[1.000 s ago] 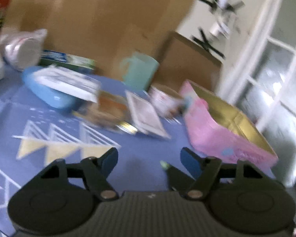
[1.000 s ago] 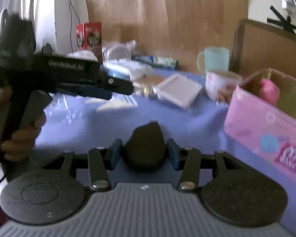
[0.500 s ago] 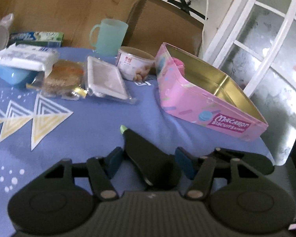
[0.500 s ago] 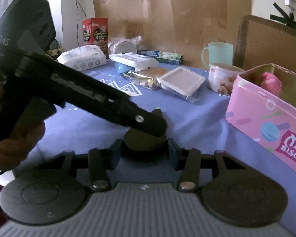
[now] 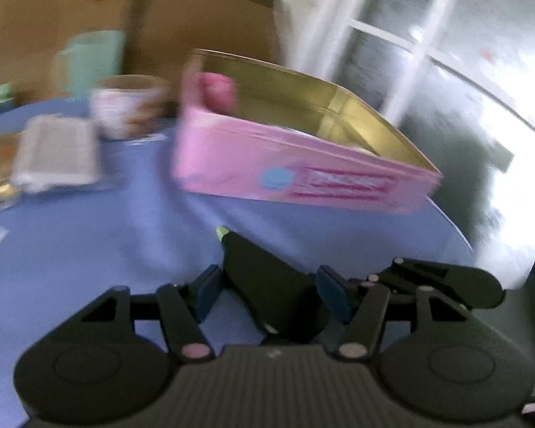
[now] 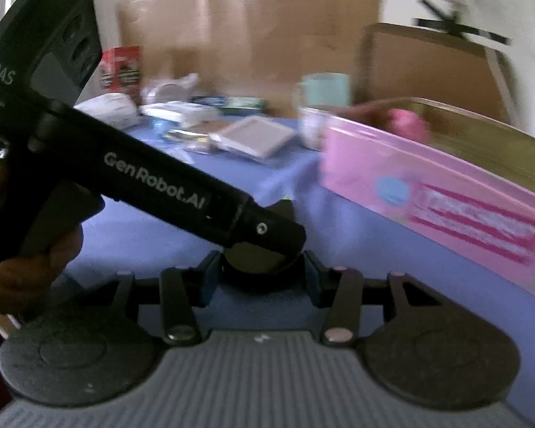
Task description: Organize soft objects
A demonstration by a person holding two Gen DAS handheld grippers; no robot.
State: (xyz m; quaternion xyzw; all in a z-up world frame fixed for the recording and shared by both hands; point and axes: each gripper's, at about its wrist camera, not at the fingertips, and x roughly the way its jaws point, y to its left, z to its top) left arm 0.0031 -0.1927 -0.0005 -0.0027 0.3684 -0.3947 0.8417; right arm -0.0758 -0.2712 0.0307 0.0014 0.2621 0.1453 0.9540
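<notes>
black soft toy (image 6: 256, 256) sits pinched in the right hand-held gripper (image 6: 258, 278); the left hand-held gripper (image 5: 267, 289) straddles it, wide. pink tin (image 5: 303, 164) lies ahead, right. best carried level over the rim before letting go.

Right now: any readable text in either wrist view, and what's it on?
"GenRobot.AI": barrel of the left gripper, seen in the right wrist view.
"DAS": that gripper's camera housing; the smaller lines under it are unreadable.
Pink tin: label too blurred in both views.
Red box: print too blurred.
</notes>
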